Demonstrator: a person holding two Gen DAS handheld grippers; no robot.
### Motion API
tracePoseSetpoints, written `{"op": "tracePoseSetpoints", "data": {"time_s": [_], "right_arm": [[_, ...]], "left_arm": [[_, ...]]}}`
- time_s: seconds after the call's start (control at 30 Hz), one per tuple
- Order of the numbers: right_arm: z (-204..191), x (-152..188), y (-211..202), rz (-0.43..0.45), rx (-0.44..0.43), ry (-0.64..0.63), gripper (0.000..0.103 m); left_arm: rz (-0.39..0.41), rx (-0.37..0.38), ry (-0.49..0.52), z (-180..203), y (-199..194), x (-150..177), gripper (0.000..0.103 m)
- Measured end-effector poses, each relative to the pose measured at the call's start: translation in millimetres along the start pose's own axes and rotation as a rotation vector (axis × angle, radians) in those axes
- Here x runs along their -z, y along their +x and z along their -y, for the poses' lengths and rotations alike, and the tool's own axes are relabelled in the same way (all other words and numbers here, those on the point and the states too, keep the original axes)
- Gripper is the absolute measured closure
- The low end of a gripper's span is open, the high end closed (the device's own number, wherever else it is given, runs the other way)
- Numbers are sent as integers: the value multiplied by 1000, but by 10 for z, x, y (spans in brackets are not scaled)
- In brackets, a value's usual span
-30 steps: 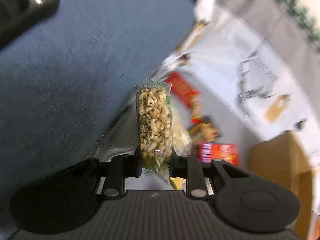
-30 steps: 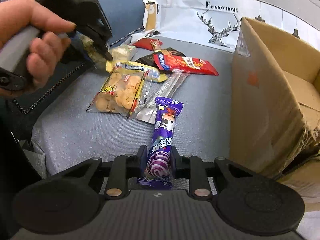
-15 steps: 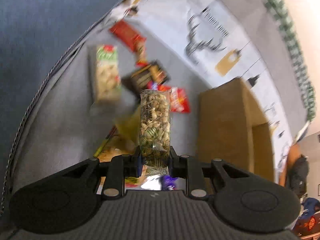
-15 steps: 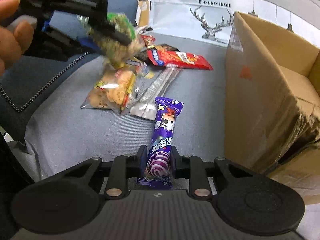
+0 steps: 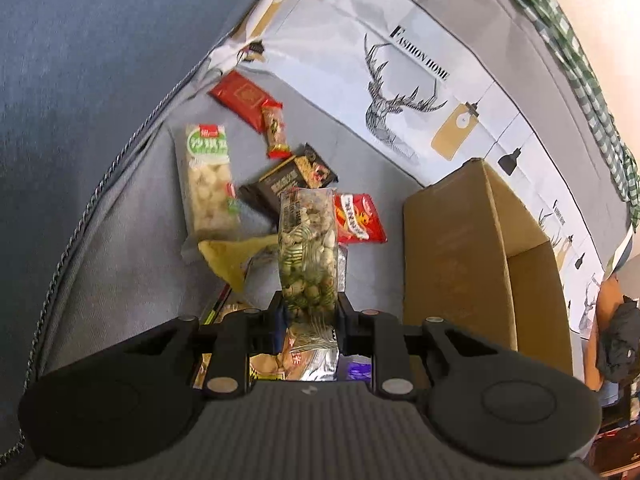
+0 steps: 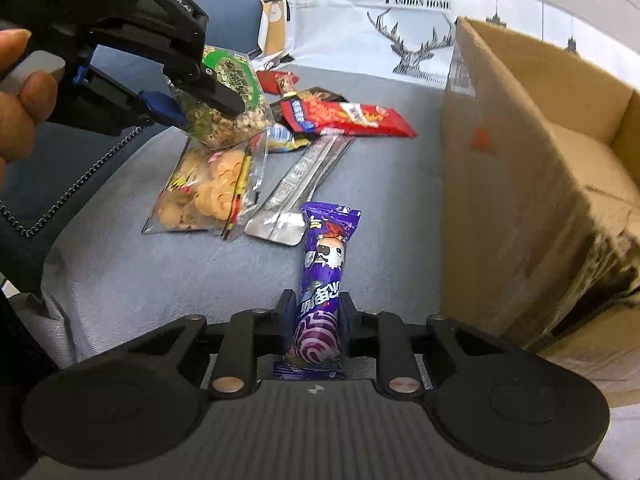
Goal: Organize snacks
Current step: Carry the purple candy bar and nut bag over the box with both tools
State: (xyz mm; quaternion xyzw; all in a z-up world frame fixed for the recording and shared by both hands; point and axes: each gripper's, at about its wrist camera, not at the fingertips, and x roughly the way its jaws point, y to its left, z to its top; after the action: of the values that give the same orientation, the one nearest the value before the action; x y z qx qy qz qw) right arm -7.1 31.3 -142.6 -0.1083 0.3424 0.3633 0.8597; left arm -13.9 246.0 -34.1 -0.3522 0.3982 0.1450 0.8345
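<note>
Left wrist: left gripper (image 5: 308, 312) jaws pinch the nut packet (image 5: 307, 256) by its lower end, long axis pointing away along the fingers, lifted above the sofa pile, probably for carrying to the cardboard box (image 5: 476, 264).

Right wrist: right gripper (image 6: 318, 320) jaws pinch the purple snack (image 6: 324, 276) similarly, far end pointing forward, beside the box.

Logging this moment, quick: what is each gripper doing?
Left gripper: shut on the clear nut packet.
Right gripper: shut on the purple candy packet.
</note>
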Motion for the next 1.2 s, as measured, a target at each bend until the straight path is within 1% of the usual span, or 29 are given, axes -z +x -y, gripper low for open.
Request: {"op": "tracePoseSetpoints", "data": {"time_s": [0.1, 0.23, 0.37, 0.43, 0.5, 0.6, 0.67, 0.77, 0.87, 0.9, 1.03, 1.13, 1.2], "right_arm": [[-13, -40, -102, 39, 8, -12, 80], [-66, -142, -363, 126, 16, -49, 80], [-2, -355, -648, 209, 15, -44, 80], [99, -532, -806, 245, 13, -20, 80], [213, -698, -947, 281, 14, -26, 80], [451, -957, -1124, 333, 34, -35, 80], [640, -1061, -1164, 367, 63, -18, 80], [946, -1004, -1138, 400, 93, 63, 80], [1158, -903, -1106, 379, 120, 142, 80], [1219, -893, -1133, 388, 121, 159, 80], [1338, -816, -1246, 442, 176, 135, 80], [1466, -742, -1250, 430, 201, 141, 80], [1541, -680, -1248, 419, 215, 148, 80]], "left_arm": [[34, -1, 17, 39, -63, -5, 77], [76, 4, 38, 100, -147, -23, 77], [118, -2, 80, 200, -208, -31, 77], [135, -1, 102, 265, -224, -32, 77], [153, 8, 123, 332, -237, -29, 77], [183, 27, 148, 439, -256, -19, 77], [207, 36, 167, 519, -272, -13, 77], [247, 54, 197, 649, -281, 6, 77], [283, 91, 217, 798, -288, 21, 77], [295, 107, 223, 855, -291, 30, 77], [336, 165, 259, 1116, -291, 131, 77], [353, 207, 310, 1341, -272, 255, 77], [351, 235, 348, 1493, -249, 352, 77]]}}
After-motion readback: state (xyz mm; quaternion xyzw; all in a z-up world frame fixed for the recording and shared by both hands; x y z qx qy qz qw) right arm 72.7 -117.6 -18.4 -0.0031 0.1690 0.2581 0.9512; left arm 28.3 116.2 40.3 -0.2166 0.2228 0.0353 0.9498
